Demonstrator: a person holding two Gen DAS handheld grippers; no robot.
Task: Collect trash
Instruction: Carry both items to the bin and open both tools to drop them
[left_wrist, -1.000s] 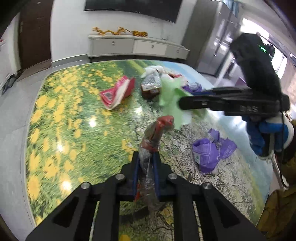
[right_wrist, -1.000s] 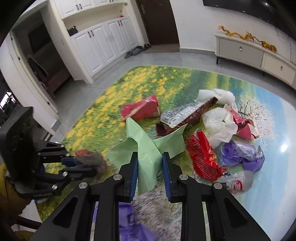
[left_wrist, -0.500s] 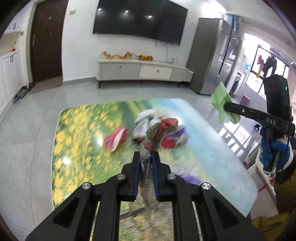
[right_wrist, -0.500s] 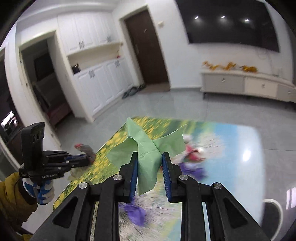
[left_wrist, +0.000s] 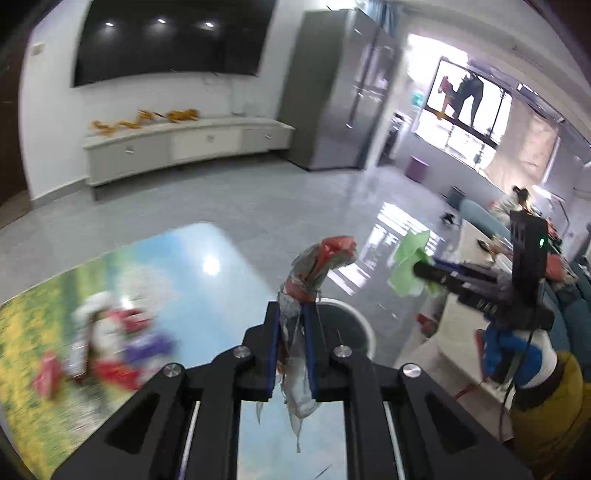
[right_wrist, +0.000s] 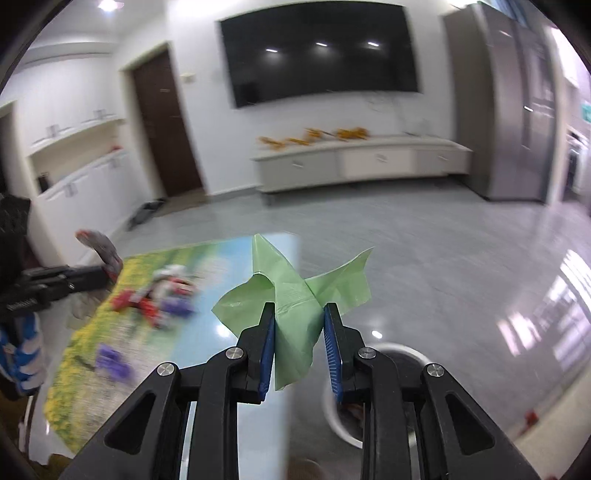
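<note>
My left gripper (left_wrist: 292, 314) is shut on a crumpled clear and red wrapper (left_wrist: 320, 263), held up past the table's end above a white round bin (left_wrist: 364, 325) on the floor. In the right wrist view my right gripper (right_wrist: 298, 314) is shut on a green plastic bag (right_wrist: 291, 291), also over the white bin (right_wrist: 413, 350), whose rim shows behind its right finger. The left gripper with the wrapper (right_wrist: 101, 247) shows at the far left there. In the left wrist view the right gripper with the green bag (left_wrist: 408, 267) is at the right.
A table (left_wrist: 207, 295) printed with flowers still carries a blurred heap of red, white and purple trash (left_wrist: 110, 343), also seen as trash (right_wrist: 162, 291) in the right wrist view. Grey tiled floor, a white low cabinet (right_wrist: 362, 162) and a steel fridge (left_wrist: 340, 92) lie beyond.
Both grippers have lifted off the table and swung right with their trash, from over the heap to beyond the table's end above the white bin. Their grips are unchanged.
</note>
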